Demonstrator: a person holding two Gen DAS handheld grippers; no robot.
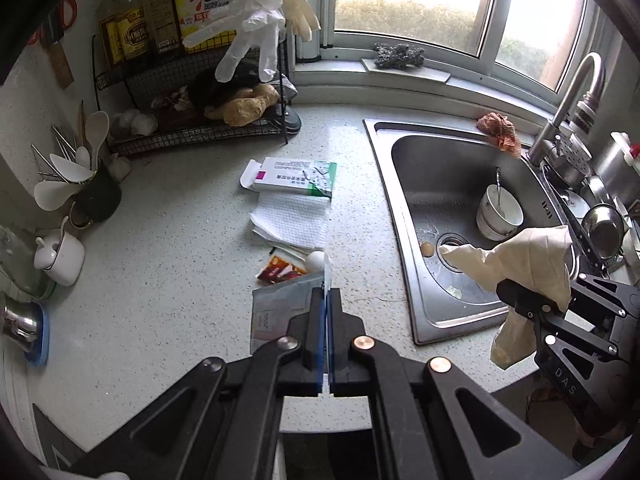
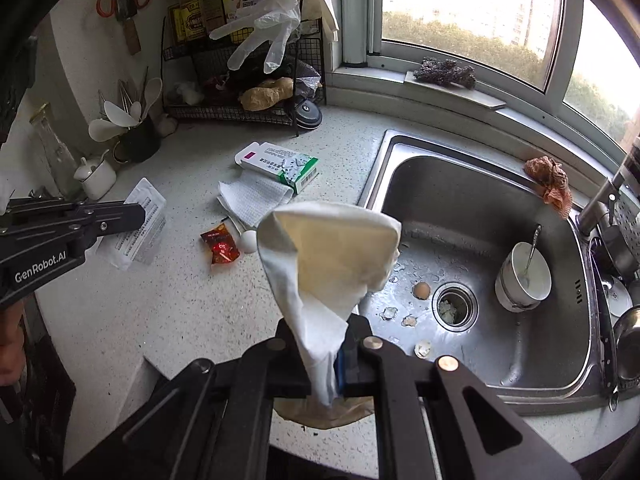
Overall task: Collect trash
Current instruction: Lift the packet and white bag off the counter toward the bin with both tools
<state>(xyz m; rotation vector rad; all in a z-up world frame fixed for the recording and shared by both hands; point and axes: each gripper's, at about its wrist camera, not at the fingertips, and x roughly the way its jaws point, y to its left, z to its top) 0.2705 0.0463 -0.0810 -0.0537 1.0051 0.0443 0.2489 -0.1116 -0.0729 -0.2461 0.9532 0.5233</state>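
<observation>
Pinching a flat packet, the left gripper flanks the right gripper, clamped on a cream glove.

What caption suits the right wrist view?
Right gripper lifting a crumpled tissue above the counter, beside the sink.

The left gripper and the right gripper both angle steeply downward, side by side, jaws clamped closed.

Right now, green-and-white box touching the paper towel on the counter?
Touching. In the left wrist view the green-and-white box lies on the paper towel's far edge; the right wrist view shows the same overlap.
</observation>
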